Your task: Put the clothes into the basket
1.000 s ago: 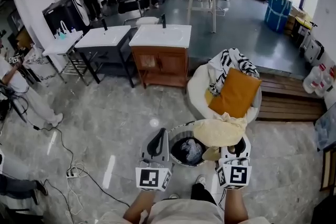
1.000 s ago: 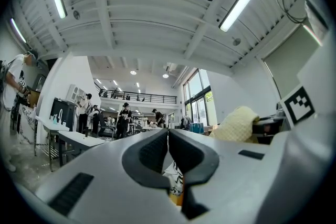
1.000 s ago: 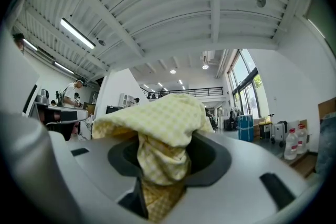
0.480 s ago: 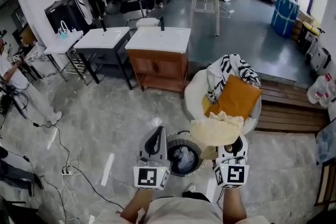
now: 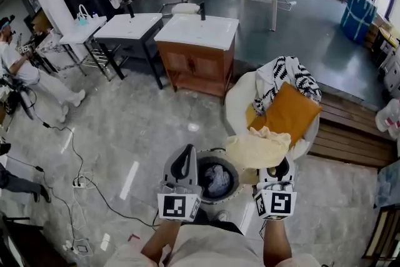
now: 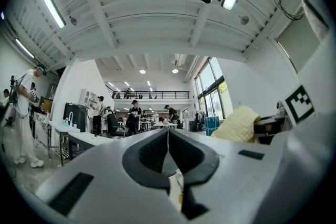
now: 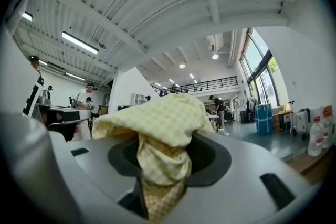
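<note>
Yellow checked cloth (image 5: 257, 150) pinched in right gripper (image 5: 280, 169) fingers, by right rim of basket (image 5: 215, 154) on floor (image 5: 125, 134). Left gripper (image 5: 184, 166) fingers pressed together, empty, at left rim. Grey garment (image 5: 219, 179) inside.

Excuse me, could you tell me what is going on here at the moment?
A person is holding a gripper in each hand. The right gripper is shut on a yellow checked cloth, held up close to the round basket on the floor, which already has some clothes in it. The left gripper is shut and empty. The cloth is not yet in the basket.
</note>
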{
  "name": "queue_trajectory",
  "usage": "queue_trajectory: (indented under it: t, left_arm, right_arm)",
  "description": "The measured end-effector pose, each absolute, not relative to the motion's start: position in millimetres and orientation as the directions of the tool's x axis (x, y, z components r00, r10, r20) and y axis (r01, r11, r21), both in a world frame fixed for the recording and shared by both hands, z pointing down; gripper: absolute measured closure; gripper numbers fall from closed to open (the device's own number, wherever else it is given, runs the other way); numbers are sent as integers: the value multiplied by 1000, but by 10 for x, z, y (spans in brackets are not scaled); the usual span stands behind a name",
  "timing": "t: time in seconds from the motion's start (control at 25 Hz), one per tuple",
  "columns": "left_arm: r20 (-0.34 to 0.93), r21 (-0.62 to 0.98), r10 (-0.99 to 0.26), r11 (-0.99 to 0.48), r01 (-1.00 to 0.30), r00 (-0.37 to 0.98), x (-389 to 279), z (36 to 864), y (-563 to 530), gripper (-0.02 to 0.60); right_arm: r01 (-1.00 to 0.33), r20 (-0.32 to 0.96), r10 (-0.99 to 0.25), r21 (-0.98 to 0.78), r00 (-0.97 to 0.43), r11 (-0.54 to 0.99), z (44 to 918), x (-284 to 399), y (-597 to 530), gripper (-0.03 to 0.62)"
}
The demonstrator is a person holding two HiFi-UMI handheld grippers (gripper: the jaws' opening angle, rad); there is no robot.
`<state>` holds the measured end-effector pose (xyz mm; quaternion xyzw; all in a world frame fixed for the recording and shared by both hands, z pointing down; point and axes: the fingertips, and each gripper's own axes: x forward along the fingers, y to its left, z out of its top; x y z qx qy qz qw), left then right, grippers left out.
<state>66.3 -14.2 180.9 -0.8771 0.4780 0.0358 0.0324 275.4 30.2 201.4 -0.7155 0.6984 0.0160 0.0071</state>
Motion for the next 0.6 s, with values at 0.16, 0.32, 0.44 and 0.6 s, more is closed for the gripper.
queue_trajectory:
  t: [0.16, 0.32, 0.44, 0.6]
  left_arm:
    - [-82, -10, -837, -543, -840, 542, 644, 1982, -321, 574]
    - [-85, 19, -846, -529, -848, 526, 555, 2150, -566, 577]
    - [-40, 22, -849, -527, -849, 526, 446, 2450, -657, 577]
    - [-12, 33, -857, -515, -857, 514, 291, 2815, -841, 577]
  right_arm:
    - [-1000, 7, -1000, 13, -2, 2, 2217, 2700, 87, 427]
    - [-999, 62, -997, 20, -42, 43, 2483, 2573, -191, 427]
    - [-998, 151, -987, -4, -62, 62, 2867, 2413, -302, 427]
    - [-996, 246, -966, -20, -86, 83, 3320, 2248, -565, 427]
